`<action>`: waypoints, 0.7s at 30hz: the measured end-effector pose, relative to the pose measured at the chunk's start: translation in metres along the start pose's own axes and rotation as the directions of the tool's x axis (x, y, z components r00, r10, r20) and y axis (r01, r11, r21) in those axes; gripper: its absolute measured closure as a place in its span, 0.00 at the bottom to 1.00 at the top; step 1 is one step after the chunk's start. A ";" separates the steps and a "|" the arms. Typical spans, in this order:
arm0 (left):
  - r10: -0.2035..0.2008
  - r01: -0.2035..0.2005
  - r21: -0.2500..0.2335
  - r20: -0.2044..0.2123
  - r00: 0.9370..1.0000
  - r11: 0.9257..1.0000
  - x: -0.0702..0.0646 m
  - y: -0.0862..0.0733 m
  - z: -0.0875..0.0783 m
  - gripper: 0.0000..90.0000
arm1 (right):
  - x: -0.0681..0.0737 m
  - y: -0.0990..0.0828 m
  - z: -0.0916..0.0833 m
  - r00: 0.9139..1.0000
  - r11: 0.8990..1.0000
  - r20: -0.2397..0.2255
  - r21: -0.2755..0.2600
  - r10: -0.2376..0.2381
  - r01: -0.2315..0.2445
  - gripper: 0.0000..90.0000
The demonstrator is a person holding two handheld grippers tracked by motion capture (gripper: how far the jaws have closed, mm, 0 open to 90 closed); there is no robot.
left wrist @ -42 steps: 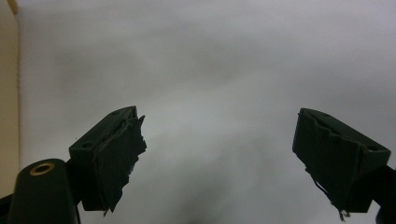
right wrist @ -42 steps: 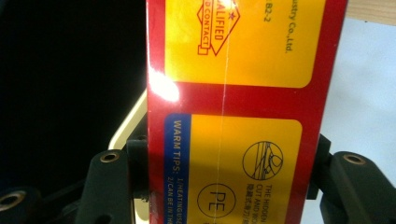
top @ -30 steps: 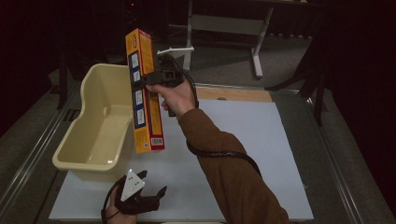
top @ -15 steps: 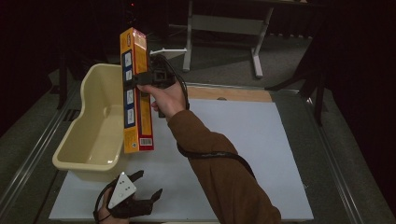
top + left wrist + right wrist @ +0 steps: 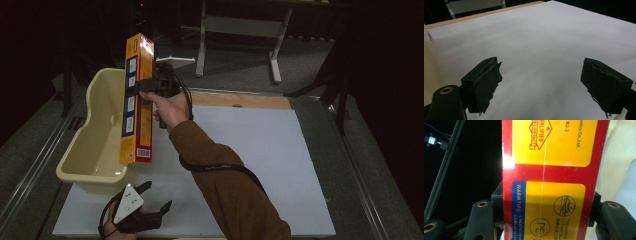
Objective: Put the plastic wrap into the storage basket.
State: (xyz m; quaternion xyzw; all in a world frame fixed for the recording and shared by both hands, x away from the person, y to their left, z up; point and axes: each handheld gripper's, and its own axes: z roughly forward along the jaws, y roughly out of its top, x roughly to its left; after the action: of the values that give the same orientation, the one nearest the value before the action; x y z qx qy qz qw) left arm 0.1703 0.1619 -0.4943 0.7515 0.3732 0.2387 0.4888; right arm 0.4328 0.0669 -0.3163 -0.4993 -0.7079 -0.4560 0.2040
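since the earlier frames the long orange box (image 5: 136, 100) has been carried leftward in the high view, so that it is now seen over the inner side of the cream tub (image 5: 95, 135) rather than beside it; its tilt has also been reduced, and it now hangs nearly upright. the left gripper (image 5: 142, 212) has been shifted a little along the near edge of the white board (image 5: 260, 150).

the box's long axis is held close to vertical, with the barcode end pointing down toward the tub's near wall and the other end pointing up and slightly away. the box is kept in the air, clear of the tub.

the right gripper (image 5: 150, 86) is clamped across the box's narrow width, slightly above its middle; in the right gripper view the jaws are seen pressed against both red edges of the box (image 5: 554, 180). the left gripper (image 5: 541, 85) is held wide apart over the bare board, with nothing between its jaws.
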 end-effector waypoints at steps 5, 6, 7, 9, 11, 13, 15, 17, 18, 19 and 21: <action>-0.013 0.013 -0.003 0.007 1.000 1.000 0.000 0.000 -0.001 0.17 | 0.001 -0.007 0.012 1.000 0.999 0.001 -0.026 0.019 -0.018 0.45; -0.017 0.017 -0.005 0.008 1.000 1.000 0.000 0.000 -0.001 0.17 | 0.002 -0.008 0.014 1.000 0.999 0.008 -0.029 0.017 -0.017 0.45; -0.016 0.016 -0.006 0.008 1.000 1.000 0.000 0.000 -0.001 0.17 | 0.002 -0.009 0.016 1.000 0.999 0.009 -0.037 0.021 -0.020 0.45; -0.018 0.018 -0.007 0.007 1.000 1.000 -0.001 0.000 -0.001 0.17 | 0.002 -0.010 0.019 0.999 0.998 0.003 -0.050 0.036 -0.035 0.45; -0.020 0.020 -0.009 0.004 1.000 1.000 0.000 0.000 -0.002 0.17 | 0.002 -0.011 0.022 0.999 0.997 -0.002 -0.059 0.043 -0.043 0.45; -0.023 0.023 -0.010 0.003 1.000 1.000 0.000 0.000 -0.002 0.17 | 0.003 -0.011 0.025 0.999 0.997 -0.008 -0.065 0.048 -0.049 0.45; -0.026 0.026 -0.011 -0.005 1.000 1.000 0.000 0.000 -0.002 0.17 | 0.003 -0.013 0.030 0.998 0.996 -0.017 -0.069 0.062 -0.063 0.45; -0.028 0.028 -0.004 -0.002 1.000 1.000 0.001 0.000 -0.002 0.17 | 0.002 -0.014 0.034 0.997 0.994 -0.028 -0.072 0.078 -0.079 0.45; -0.029 0.029 0.000 -0.001 1.000 1.000 0.001 0.000 -0.002 0.17 | 0.001 -0.014 0.037 0.996 0.993 -0.027 -0.074 0.086 -0.087 0.45; -0.027 0.027 0.003 0.001 1.000 1.000 0.001 0.000 -0.002 0.17 | 0.001 -0.015 0.039 0.995 0.993 -0.029 -0.076 0.092 -0.094 0.45; -0.019 0.019 0.002 0.001 1.000 1.000 0.001 0.000 -0.002 0.17 | 0.000 -0.017 0.044 0.994 0.991 -0.034 -0.076 0.107 -0.110 0.45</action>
State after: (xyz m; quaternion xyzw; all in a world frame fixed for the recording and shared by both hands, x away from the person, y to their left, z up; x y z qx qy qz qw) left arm 0.1693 0.1637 -0.4933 0.7485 0.3805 0.2332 0.4904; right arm 0.4254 0.1023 -0.3458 -0.5377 -0.6582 -0.4791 0.2194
